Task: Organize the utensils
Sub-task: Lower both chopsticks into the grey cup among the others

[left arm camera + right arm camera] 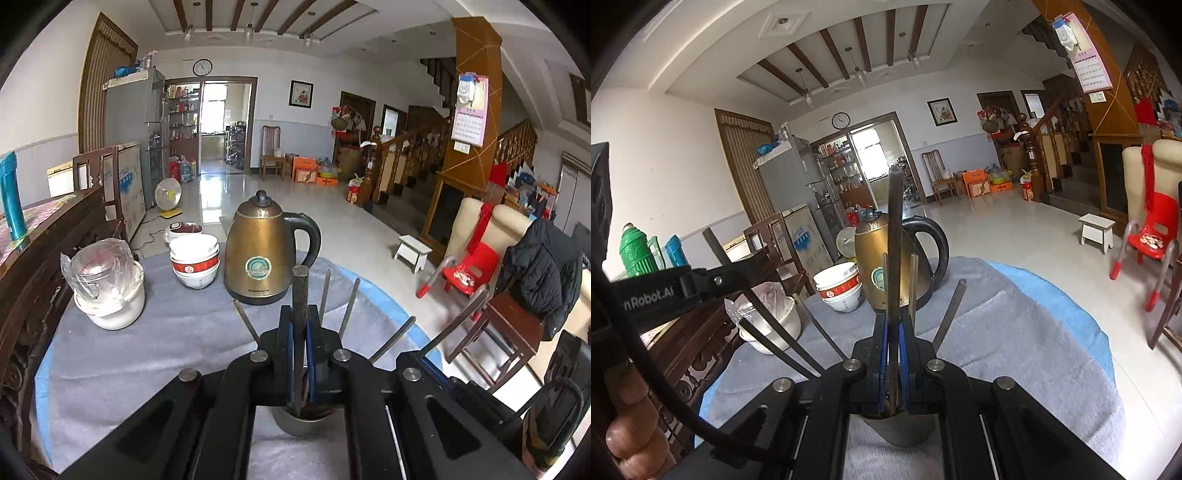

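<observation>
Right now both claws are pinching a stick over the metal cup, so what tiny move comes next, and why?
Probably lower both chopsticks a bit further, then let go. The left claw and right claw each pinch one upright chopstick whose lower end already points into the metal cup, where other chopsticks stand.

"nRobot.AI" in white on a black strap (650, 295), kettle (258, 251) lettering too small to read

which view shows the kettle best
The left wrist view: the kettle stands whole on the table, with lid, handle and round label clear, only its lower right edge crossed by a held chopstick. In the right wrist view the kettle is split by a chopstick down its front.
</observation>
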`<state>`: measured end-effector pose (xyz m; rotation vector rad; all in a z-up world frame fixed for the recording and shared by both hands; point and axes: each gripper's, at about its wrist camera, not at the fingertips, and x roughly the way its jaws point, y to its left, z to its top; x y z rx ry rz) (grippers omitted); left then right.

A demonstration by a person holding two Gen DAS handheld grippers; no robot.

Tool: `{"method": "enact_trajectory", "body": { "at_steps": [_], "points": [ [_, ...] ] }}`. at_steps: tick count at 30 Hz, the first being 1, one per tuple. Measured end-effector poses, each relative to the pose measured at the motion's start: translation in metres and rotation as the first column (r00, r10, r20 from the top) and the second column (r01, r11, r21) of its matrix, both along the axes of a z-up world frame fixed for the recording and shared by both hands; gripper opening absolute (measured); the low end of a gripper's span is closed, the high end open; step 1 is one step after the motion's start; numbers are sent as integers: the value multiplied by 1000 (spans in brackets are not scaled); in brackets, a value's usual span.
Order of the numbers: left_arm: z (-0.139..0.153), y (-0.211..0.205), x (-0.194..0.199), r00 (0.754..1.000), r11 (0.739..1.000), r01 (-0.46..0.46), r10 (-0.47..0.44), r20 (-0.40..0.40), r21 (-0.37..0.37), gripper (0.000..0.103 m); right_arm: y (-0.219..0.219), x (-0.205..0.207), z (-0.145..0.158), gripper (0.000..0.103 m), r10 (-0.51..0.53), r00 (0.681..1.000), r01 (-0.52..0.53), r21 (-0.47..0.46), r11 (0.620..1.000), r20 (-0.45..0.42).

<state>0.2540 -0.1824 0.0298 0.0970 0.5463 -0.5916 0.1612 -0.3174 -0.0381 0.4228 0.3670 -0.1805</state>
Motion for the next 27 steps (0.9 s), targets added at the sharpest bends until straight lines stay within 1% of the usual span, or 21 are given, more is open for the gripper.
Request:
{"method": "enact_trajectory", "body": {
  "at_steps": [3, 7, 27],
  "points": [
    [-3, -1, -1, 1000, 1000, -2, 2, 2, 12, 6, 0, 2, -3, 7, -1, 1000, 1, 17, 1000, -8],
    [-6, -3, -2, 1000, 1000, -7, 7, 0, 25, 6, 0, 4, -5, 7, -1, 1000, 1, 12, 1000, -19],
    [-11, 1, 4, 999, 999, -29, 30, -24, 44, 7, 2, 11, -9, 7, -6, 998, 7, 24, 1000, -58]
  ]
}}
